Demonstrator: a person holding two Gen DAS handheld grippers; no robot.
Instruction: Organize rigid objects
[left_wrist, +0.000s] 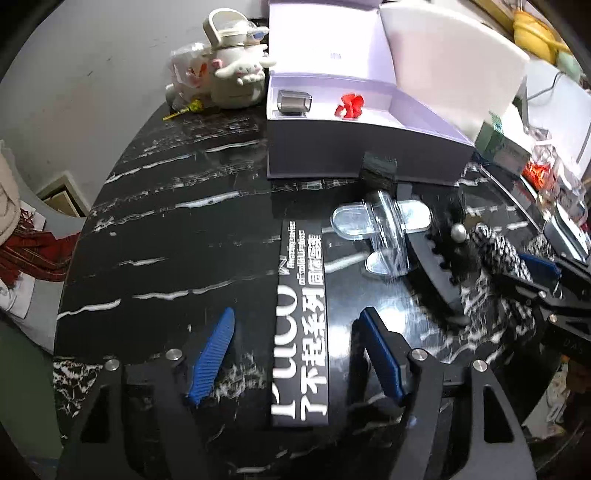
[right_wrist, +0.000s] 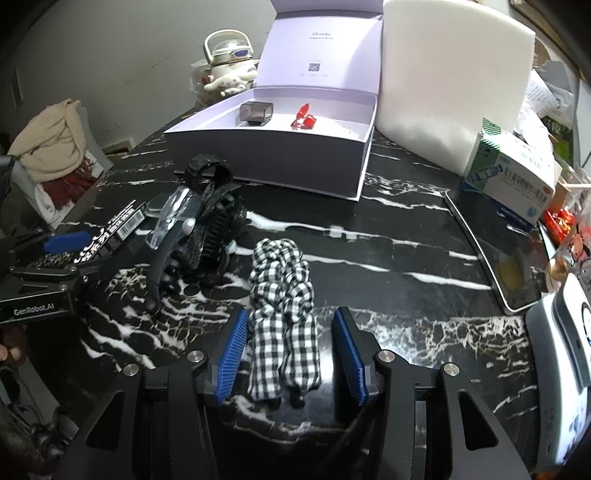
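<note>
My left gripper (left_wrist: 297, 314) stands open over the black marble table, and a flat black package with white lettering (left_wrist: 299, 332) lies between its blue pads without touching them. My right gripper (right_wrist: 291, 313) is open around a black-and-white checked fabric hair tie (right_wrist: 284, 295), which rests on the table. A clear hair clip (left_wrist: 380, 229) and a black claw clip (right_wrist: 218, 229) lie between the two grippers. Behind them the open lilac box (right_wrist: 277, 162) holds a small grey case (right_wrist: 256, 110) and a red clip (right_wrist: 303, 117).
A white foam block (right_wrist: 454, 85) leans at the box's right. A medicine carton (right_wrist: 513, 184) and a tablet (right_wrist: 495, 251) lie at the right edge. A cream cartoon kettle (left_wrist: 236, 74) stands at the back left. A chair with clothes (right_wrist: 55, 140) is beyond the table.
</note>
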